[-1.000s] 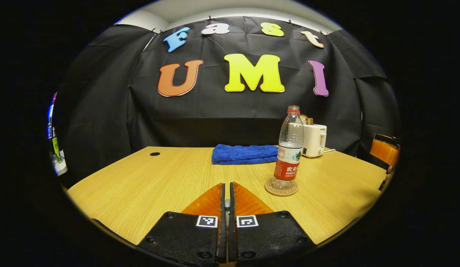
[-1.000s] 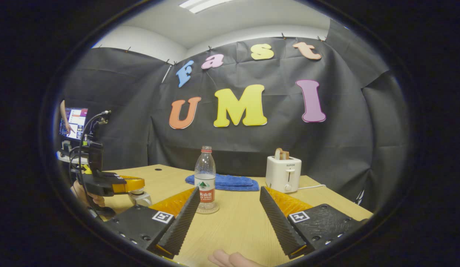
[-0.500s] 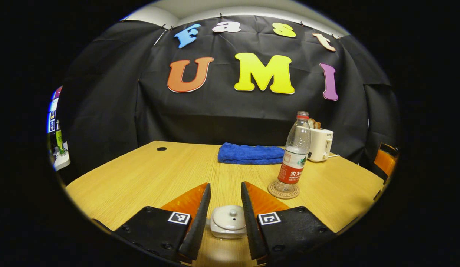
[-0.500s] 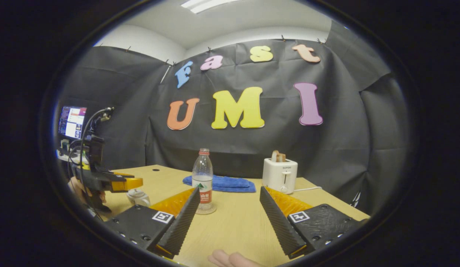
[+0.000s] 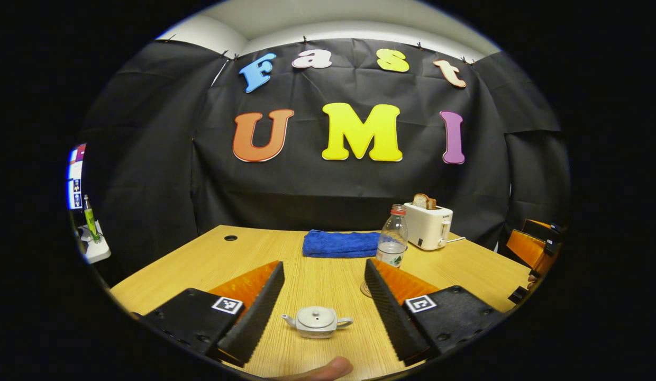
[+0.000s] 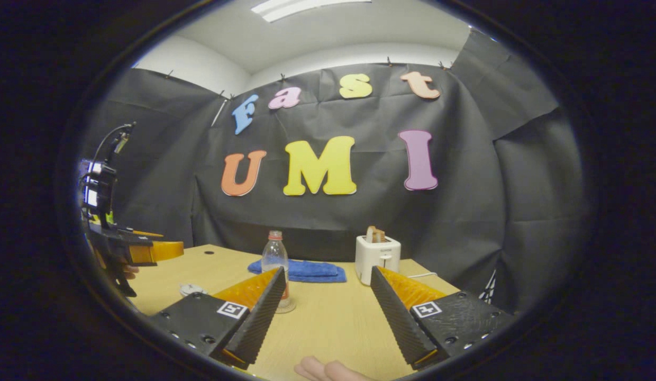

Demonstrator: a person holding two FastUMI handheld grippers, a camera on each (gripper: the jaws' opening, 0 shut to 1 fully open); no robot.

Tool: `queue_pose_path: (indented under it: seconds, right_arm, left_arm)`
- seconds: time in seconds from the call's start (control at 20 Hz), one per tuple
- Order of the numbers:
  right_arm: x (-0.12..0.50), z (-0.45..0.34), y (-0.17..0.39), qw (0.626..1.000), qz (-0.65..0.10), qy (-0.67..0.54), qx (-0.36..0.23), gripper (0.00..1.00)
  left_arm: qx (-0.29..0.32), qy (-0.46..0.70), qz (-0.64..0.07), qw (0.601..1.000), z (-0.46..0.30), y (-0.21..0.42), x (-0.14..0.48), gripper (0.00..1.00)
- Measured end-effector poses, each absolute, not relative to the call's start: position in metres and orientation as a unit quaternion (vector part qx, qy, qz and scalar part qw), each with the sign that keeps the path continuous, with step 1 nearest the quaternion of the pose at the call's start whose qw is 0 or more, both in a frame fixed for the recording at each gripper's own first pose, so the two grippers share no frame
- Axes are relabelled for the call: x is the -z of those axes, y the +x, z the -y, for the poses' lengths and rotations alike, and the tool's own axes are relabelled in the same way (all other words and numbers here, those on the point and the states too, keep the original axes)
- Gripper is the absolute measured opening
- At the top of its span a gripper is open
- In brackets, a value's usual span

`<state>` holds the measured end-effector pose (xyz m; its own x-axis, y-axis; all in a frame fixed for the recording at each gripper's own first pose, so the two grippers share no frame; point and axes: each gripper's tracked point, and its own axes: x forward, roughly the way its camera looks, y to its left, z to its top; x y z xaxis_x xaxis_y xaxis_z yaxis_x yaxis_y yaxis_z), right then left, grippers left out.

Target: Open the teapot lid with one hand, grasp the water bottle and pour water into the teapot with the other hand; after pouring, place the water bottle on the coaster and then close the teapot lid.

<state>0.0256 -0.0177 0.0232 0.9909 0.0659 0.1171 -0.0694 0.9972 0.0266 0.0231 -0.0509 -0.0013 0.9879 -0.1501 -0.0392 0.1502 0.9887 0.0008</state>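
Left gripper view looks down on a small pale grey ceramic teapot (image 5: 317,321) standing on the light wooden desk (image 5: 201,264), its domed lid (image 5: 313,316) seated, spout pointing left and handle right. The left gripper (image 5: 322,296) hovers above it with its jaws spread wide, holding nothing, the teapot lying between and below the two fingers. Beyond the right finger, a clear plastic water bottle with a red cap (image 5: 392,238) stands upright on a round cork coaster (image 5: 365,289), partly hidden. A folded blue towel (image 5: 341,243) and a white toaster holding bread (image 5: 427,226) sit farther back.

In the right gripper view, the right gripper (image 6: 325,307) also has its jaws wide apart and empty, well short of the bottle (image 6: 275,264), which shows just past its left finger.

By the look of things, the lid is seated and no pouring is under way, so the task could equally be at its start or its end. Should the left jaws descend for the lid, the knob is tiny; closing off-centre could nudge the light teapot or let the lid slip. The bottle is tall and narrow, so a glancing touch from the right finger could tip it off the coaster.
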Motion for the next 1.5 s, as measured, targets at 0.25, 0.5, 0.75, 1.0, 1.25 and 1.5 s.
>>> queue_pose_path:
  seconds: [0.25, 0.5, 0.75, 1.0, 1.25, 1.5]
  right_arm:
    - [-0.034, 0.037, 0.002, 0.999, 0.033, 0.017, 0.018, 0.96]
    - [-0.039, 0.031, -0.025, 0.999, 0.031, -0.005, 0.033, 0.95]
    - [-0.032, 0.017, -0.032, 0.999, 0.032, 0.007, 0.019, 0.98]
    - [-0.018, 0.005, -0.027, 1.0, 0.019, -0.01, 0.005, 0.97]
    - [-0.015, -0.003, -0.024, 1.0, 0.021, -0.02, -0.01, 0.97]
    - [-0.006, -0.003, -0.018, 1.0, 0.011, -0.01, -0.015, 0.97]
  left_arm:
    - [0.068, -0.009, -0.012, 0.998, 0.05, -0.016, -0.021, 0.99]
    - [0.053, -0.019, -0.019, 0.998, 0.032, -0.048, -0.017, 1.0]
    - [0.067, -0.016, -0.011, 0.998, 0.034, -0.052, -0.016, 0.99]
    - [0.066, 0.001, -0.023, 0.998, 0.034, -0.045, -0.003, 0.99]
    - [0.071, -0.002, -0.006, 0.997, 0.036, -0.047, -0.011, 0.99]
    - [0.064, -0.001, -0.002, 0.998, 0.032, -0.045, -0.01, 0.99]
